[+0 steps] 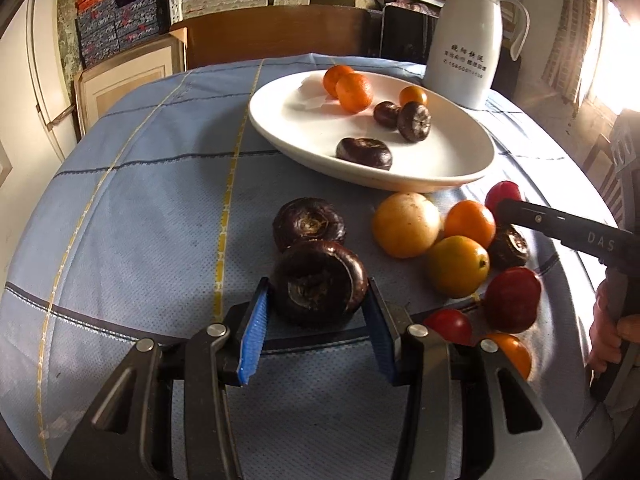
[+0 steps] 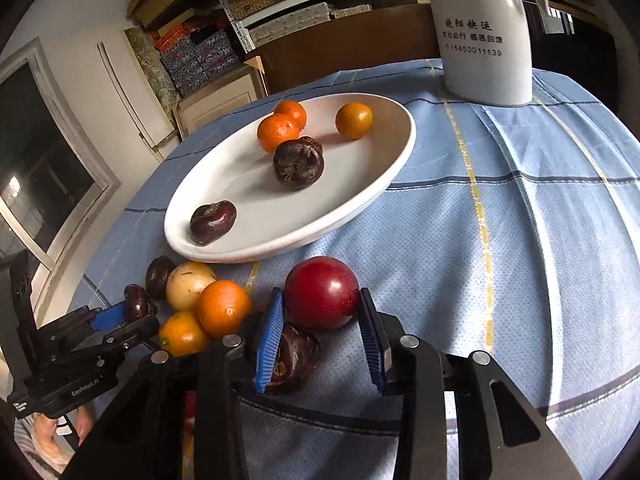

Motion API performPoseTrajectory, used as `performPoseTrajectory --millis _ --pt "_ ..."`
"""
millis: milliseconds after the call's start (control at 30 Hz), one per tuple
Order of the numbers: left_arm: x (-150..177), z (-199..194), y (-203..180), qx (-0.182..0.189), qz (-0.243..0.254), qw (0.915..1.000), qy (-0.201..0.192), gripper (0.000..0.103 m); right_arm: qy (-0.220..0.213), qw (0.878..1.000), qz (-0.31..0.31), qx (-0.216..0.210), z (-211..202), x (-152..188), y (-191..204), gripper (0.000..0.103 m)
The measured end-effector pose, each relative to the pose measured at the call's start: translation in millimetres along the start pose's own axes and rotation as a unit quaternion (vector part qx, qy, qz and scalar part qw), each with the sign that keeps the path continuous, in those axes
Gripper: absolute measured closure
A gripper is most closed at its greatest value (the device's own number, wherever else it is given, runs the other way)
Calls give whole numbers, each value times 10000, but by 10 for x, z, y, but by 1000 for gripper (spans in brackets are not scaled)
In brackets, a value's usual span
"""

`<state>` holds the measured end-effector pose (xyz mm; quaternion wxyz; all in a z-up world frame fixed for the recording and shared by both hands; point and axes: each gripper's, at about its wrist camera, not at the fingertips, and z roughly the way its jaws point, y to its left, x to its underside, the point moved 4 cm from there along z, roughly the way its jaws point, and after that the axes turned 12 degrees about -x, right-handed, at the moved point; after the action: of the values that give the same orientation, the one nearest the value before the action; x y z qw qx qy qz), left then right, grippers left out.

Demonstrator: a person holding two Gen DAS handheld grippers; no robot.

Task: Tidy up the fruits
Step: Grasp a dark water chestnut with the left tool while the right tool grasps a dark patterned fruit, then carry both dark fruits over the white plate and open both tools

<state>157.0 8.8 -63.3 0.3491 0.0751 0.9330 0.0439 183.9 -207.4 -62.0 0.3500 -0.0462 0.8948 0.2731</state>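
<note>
Blue tablecloth (image 1: 140, 220), left gripper (image 1: 318, 300) clamping water chestnut (image 1: 318, 282), right gripper (image 2: 322, 320) clamping plum (image 2: 322, 298)

Your left gripper (image 1: 318, 312) has its blue pads against both sides of a dark water chestnut (image 1: 319, 282) on the blue checked tablecloth (image 1: 132, 216), well in front of the white plate (image 1: 440, 176). A second dark chestnut (image 1: 308, 222) lies touching it on the side nearer the plate. On the plate you have two tangerines (image 1: 349, 85), a small orange fruit (image 1: 413, 96) and three dark chestnuts (image 1: 400, 120). Just in front of the plate's right end, a cluster of yellow, orange and red fruits (image 1: 456, 240) sits. Your right gripper (image 1: 505, 205) reaches into that cluster beside a red fruit (image 1: 503, 194). Behind the plate stands a white jug (image 1: 466, 44).
</note>
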Motion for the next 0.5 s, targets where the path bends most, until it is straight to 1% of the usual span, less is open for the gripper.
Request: performPoseTrajectory --millis 200,333,500 --pt "1 -111 33 -17 -69 9998 -182 58 -219 9997 -68 -125 -180 3 56 65" --pt "-4 -195 48 -39 -96 9994 -316 58 -307 9995 5 -124 -232 -4 22 65" --pt "-101 -352 34 25 -144 9983 -572 58 -660 9977 -50 -170 -430 -45 53 65"
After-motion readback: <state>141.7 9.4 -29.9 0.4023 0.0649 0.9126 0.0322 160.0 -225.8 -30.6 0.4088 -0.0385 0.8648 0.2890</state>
